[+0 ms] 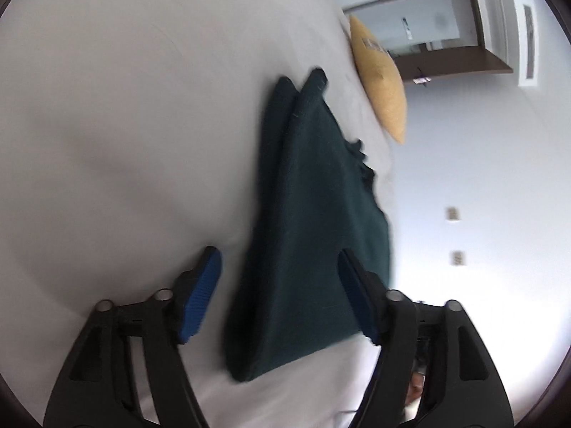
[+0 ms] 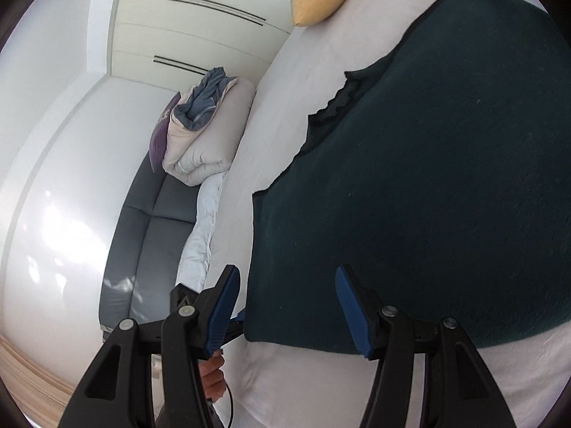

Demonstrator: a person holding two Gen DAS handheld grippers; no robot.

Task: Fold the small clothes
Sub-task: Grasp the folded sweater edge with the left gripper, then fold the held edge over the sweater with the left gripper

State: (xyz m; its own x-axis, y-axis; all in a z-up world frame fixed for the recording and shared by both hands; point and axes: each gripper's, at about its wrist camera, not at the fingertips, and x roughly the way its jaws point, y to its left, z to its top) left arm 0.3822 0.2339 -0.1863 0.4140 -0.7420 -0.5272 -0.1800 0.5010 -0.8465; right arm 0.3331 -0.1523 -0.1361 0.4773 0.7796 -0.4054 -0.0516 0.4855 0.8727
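Dark-green garment lay flat on the bed, ready for folding. Your left gripper and right gripper hung unclenched over its hem, gripping nothing.

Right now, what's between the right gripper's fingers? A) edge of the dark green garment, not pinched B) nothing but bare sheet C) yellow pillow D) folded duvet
A: the right gripper stands open, with the dark green garment lying flat on the white sheet between its pads.

Bare white bed left of garment; yellow pillow beyond.
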